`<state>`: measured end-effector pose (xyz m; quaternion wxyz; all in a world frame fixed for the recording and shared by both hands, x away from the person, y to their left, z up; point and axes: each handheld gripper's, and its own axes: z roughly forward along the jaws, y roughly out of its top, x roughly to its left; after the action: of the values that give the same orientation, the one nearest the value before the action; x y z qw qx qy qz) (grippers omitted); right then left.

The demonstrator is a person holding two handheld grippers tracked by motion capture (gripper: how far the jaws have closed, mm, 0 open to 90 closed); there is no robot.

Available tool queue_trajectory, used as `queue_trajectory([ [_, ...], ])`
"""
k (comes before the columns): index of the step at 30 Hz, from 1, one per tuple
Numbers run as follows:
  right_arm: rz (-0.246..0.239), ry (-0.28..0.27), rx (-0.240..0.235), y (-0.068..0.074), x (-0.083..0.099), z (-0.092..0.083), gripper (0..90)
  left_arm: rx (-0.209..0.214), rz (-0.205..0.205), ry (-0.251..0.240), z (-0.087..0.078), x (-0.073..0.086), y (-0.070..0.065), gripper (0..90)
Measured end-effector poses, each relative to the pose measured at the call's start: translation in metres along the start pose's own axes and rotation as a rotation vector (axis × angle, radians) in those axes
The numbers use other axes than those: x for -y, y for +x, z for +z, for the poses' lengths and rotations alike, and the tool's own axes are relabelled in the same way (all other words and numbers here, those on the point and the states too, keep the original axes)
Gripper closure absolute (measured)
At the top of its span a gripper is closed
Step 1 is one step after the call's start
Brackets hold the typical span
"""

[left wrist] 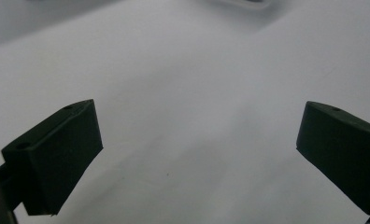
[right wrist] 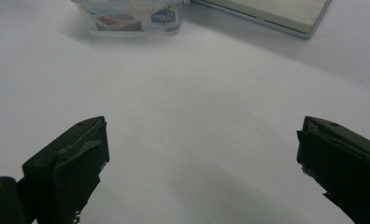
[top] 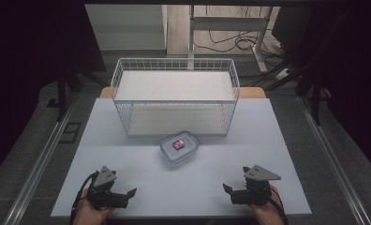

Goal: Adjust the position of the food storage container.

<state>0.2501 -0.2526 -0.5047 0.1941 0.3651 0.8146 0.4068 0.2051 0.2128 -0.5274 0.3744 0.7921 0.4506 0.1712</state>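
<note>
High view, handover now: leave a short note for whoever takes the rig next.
Left gripper: open, nothing between its jaws, low at the table's near left.
Right gripper: open, nothing between its jaws, near right.
Clear lidded food container: on the white table, mid-table, just in front of the white wire basket, apart from both grippers.
Done: nothing visible; the container is untouched.
Left: probably reach in, grip the container and move it, perhaps to the basket.

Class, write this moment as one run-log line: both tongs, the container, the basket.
left tongs: open, empty | right tongs: open, empty | small clear plastic lidded container: on table, untouched | white wire basket: behind container
</note>
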Motion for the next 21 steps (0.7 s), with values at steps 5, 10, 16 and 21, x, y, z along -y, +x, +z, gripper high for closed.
queue_trajectory([
  [5, -0.002, 0.008, 0.012, 0.0008, 0.0001, 0.0003, 0.4, 0.039, -0.004, -0.004, -0.0024, -0.0002, -0.0004, 1.4],
  [10, 0.022, 0.005, 0.025, 0.0, 0.0005, 0.0006, 0.0, 0.019, 0.036, 0.008, -0.0036, -0.0022, -0.0057, 4.8],
  [16, 0.042, 0.007, 0.008, 0.0026, -0.0017, 0.0019, 0.0, 0.027, 0.039, -0.013, -0.0059, -0.0056, -0.009, 18.1],
  [21, 0.026, 0.029, -0.009, 0.0065, -0.0068, 0.0047, 0.0, 0.042, 0.011, -0.035, -0.006, -0.0085, -0.0068, 34.5],
])
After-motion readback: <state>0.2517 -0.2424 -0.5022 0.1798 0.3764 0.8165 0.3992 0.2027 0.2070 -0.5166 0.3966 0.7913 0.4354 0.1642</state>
